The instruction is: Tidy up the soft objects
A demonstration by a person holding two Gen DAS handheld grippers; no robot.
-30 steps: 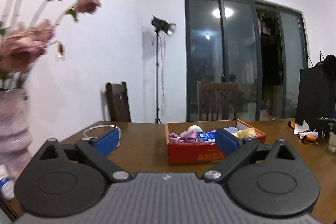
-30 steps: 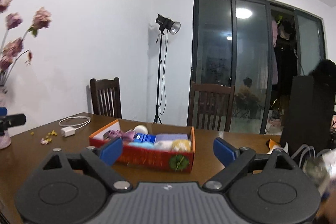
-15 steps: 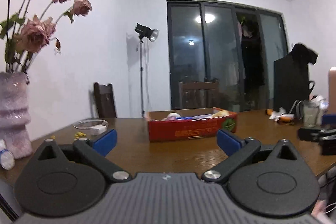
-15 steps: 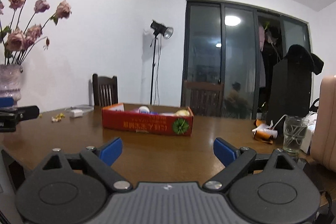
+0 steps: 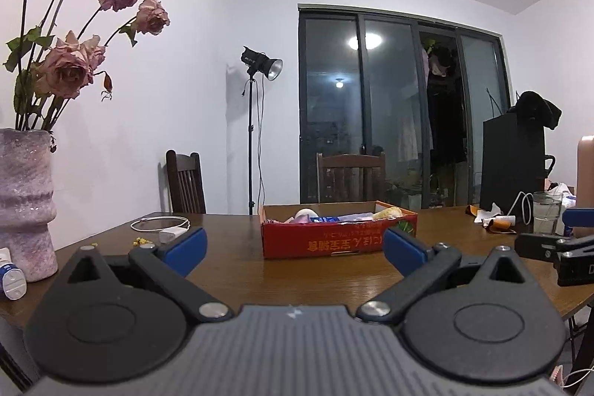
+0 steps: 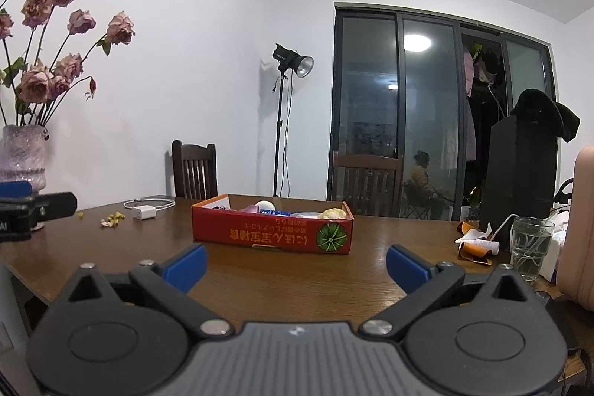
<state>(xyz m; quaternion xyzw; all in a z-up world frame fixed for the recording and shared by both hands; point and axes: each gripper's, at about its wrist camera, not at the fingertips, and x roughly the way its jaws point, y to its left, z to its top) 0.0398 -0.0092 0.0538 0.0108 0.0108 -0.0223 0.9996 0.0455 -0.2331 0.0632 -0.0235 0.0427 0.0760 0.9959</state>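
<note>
You are holding the right gripper (image 6: 295, 260) level with its blue-padded jaws spread wide; they have just been opening, with nothing between them. You are keeping the left gripper (image 5: 293, 249) wide and empty too. The red cardboard box (image 6: 273, 232) of soft objects (image 6: 332, 214) is sitting ahead on the brown wooden table (image 6: 260, 281), well apart from both grippers.

A red box (image 6: 273, 232) with yellow lettering and a green, melon-like round print at one end sits on the brown wooden table (image 6: 260, 277), holding pink, white, blue and yellow soft things. The vase (image 5: 24, 203) is mottled lilac-pink with faded pink roses (image 5: 67, 69) on green stems. Both grippers have black arms and blue pads (image 6: 185, 266), and the charger (image 6: 143, 211) is white
</note>
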